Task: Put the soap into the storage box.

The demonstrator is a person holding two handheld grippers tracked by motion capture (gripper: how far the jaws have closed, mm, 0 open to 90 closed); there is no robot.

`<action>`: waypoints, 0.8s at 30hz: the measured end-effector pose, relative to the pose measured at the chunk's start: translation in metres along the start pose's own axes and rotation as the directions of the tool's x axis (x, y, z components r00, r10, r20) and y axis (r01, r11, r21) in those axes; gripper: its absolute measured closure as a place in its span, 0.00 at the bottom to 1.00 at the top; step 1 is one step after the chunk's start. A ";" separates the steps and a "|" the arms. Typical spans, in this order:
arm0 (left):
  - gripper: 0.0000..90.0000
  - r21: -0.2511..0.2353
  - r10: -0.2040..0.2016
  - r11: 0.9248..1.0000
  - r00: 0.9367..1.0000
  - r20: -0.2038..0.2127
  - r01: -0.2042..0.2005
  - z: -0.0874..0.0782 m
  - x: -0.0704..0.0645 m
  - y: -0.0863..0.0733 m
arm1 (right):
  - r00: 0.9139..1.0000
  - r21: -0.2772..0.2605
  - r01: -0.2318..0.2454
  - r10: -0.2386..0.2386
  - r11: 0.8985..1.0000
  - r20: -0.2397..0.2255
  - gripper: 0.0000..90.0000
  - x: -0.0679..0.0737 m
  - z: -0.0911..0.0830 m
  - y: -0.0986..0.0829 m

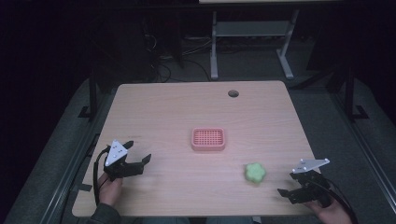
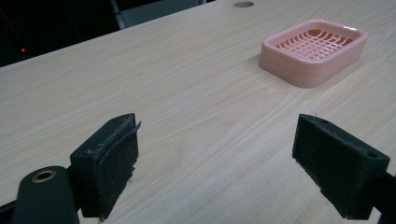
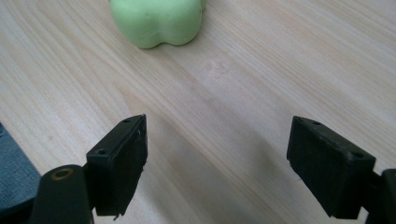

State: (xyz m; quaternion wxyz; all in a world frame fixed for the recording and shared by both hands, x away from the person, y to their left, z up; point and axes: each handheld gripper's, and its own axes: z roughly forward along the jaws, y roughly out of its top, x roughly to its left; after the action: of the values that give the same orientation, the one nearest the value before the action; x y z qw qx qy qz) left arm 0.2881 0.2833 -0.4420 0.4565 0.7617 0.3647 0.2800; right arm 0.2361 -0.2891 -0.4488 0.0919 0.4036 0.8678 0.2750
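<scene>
With its jaws spread wide and empty, the right gripper (image 3: 217,165) faces the green lobed soap (image 3: 158,21) lying on the table (image 1: 177,107) at eleven o'clock, best approached low and centred across its lobes, while the left gripper (image 2: 219,161), likewise spread, idles with the pink soap dish (image 2: 314,50) at one o'clock.
</scene>
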 end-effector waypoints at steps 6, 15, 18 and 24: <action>0.16 -0.003 0.001 1.000 1.000 0.000 -0.001 -0.001 0.000 0.000 | 1.000 0.012 0.013 -0.013 1.000 -0.017 0.21 0.004 0.002 0.008; 0.16 -0.004 0.004 1.000 1.000 0.001 -0.004 -0.003 0.000 -0.001 | 0.998 0.047 0.054 -0.053 0.997 -0.014 0.21 0.009 0.004 0.027; 0.16 0.000 0.003 1.000 1.000 0.001 -0.003 -0.002 0.000 0.000 | 0.998 0.052 0.064 -0.063 0.997 -0.020 0.21 0.010 0.004 0.031; 0.16 -0.004 0.001 1.000 1.000 -0.001 -0.001 -0.003 0.000 -0.001 | 0.997 0.079 0.075 -0.073 0.994 -0.024 0.20 0.011 0.004 0.038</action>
State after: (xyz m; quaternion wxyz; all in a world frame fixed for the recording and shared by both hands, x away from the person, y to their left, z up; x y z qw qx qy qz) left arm 0.2858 0.2847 -0.4415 0.4576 0.7609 0.3641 0.2814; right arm 0.2556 -0.2595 -0.4307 0.0766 0.3715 0.8934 0.2409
